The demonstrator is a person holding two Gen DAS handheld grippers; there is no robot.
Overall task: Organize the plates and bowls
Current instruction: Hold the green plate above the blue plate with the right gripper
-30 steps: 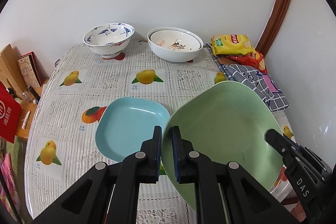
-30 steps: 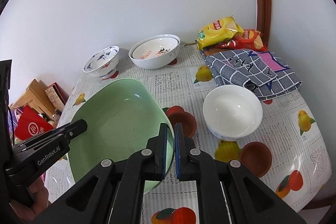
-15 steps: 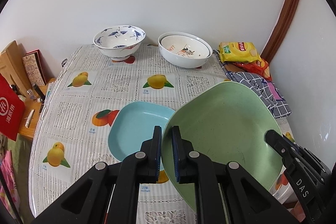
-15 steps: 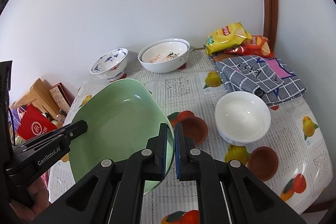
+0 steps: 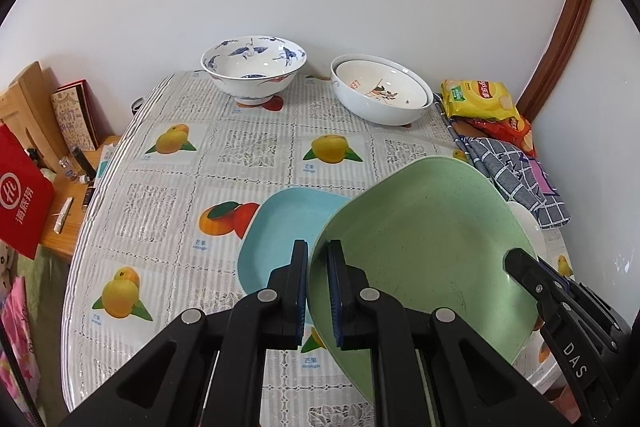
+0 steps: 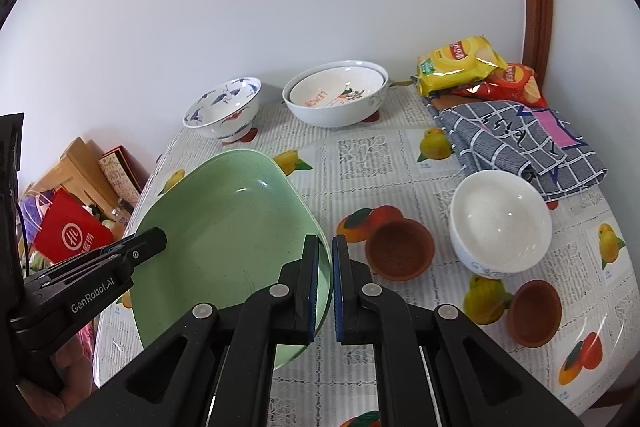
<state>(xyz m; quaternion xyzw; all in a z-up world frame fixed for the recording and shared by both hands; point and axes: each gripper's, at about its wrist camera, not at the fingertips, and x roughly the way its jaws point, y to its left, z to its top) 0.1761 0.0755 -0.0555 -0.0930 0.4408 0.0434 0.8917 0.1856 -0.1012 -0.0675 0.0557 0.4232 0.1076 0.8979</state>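
Now the green plate (image 5: 424, 247) is seen carried farther left across the tabletop (image 5: 248, 147) than a second ago, so that more of the blue plate (image 5: 280, 231) is covered by its rim; from this it is judged that the green plate is being brought over for stacking on the blue one. The green plate is held off the tabletop, tilted, between both claws. The left claw (image 5: 318, 291) is closed on its left edge, with one finger under the rim and one inside. The right claw (image 6: 326, 287) is clamped on the opposite, right edge in the same way. The blue plate lies flat, just beyond and to the left of the left claw, partly hidden under the green plate. Bowls are left standing along the far edge.
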